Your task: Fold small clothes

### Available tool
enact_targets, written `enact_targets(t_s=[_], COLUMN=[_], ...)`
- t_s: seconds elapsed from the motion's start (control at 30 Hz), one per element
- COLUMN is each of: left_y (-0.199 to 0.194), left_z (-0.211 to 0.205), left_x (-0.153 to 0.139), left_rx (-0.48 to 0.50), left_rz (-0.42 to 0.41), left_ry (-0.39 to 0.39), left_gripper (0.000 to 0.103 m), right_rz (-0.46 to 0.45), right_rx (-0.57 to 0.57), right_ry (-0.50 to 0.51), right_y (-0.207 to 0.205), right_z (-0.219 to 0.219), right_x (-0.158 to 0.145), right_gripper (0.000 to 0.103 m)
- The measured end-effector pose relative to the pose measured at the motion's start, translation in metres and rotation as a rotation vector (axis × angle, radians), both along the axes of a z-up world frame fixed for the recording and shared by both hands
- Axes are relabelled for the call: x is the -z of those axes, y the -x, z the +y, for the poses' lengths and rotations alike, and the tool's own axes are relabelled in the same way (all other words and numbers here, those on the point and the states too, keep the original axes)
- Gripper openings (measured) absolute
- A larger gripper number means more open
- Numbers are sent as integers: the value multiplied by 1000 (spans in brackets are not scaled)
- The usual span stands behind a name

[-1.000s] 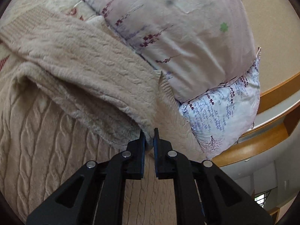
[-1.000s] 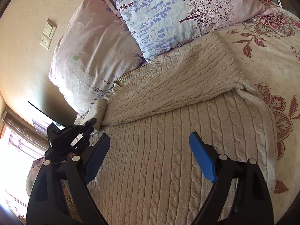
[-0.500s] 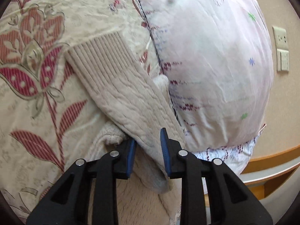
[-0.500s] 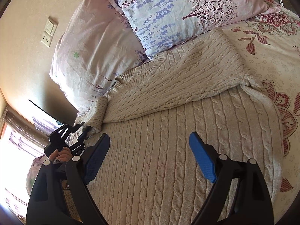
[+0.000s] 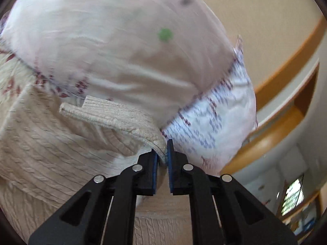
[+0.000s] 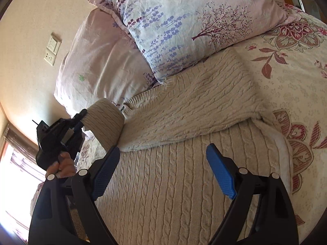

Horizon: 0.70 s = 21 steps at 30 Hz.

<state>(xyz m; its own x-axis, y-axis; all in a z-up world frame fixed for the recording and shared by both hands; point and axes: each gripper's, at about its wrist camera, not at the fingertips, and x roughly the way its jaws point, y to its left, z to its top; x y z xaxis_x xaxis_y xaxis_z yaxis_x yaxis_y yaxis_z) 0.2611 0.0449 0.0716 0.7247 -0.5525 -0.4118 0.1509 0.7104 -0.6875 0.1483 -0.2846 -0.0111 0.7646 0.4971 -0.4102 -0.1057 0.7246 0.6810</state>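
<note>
A cream cable-knit sweater (image 6: 173, 183) lies flat on the bed, one sleeve (image 6: 194, 106) folded across its upper part. My left gripper (image 5: 162, 153) is shut on the other sleeve (image 5: 114, 114) and holds it lifted at the sweater's left side, next to the pillows. In the right wrist view that left gripper (image 6: 81, 116) shows at the left with the raised sleeve (image 6: 104, 122) curling up from it. My right gripper (image 6: 163, 169) is open and empty, hovering over the sweater's body.
Two floral pillows (image 6: 184, 20) (image 6: 98, 67) lie against the wall behind the sweater. A floral bedspread (image 6: 296, 77) covers the bed to the right. A wall switch and socket (image 6: 51, 51) sit on the beige wall. A wooden ledge (image 5: 286, 51) is on the left gripper's right.
My left gripper closed on the sleeve and lifted it up off the bed, swinging toward the pillows. The right gripper stayed open and nearly still over the sweater.
</note>
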Motion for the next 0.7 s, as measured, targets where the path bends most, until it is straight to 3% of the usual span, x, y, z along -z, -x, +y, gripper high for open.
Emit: enact_targets(t_s=[0.1,0.23,0.33,0.43,0.5,0.6,0.7], left_y=[-3,6,24,35,33,19,8], left_z=[-62,-99,-93,-65,-27,48,114], left_x=[15,44,36,11,2,-1,7], left_rx=[173,332,361,289,178,12,-104], left_rz=[40,97,20,-74,-76,10,109], left_ry=[-176,-314,-403,-511,-562,-530,-441], left_gripper=[13,44,64,73,74,72,62], right_rz=[-4,27,58,103,128,172,200], right_rx=[29,36,16,-1,10,40,46], right_ry=[-47,-133,-133,-117,-110,-105,-55], right_y=[-9,-22,-33,-48,-58,-73,-88], right_z=[-11,-24,-25,-20,-19,-20,-17], right_x=[-3,0,-1,-2,-2,2,6], right_gripper=[88,86,76,73,73,65,59])
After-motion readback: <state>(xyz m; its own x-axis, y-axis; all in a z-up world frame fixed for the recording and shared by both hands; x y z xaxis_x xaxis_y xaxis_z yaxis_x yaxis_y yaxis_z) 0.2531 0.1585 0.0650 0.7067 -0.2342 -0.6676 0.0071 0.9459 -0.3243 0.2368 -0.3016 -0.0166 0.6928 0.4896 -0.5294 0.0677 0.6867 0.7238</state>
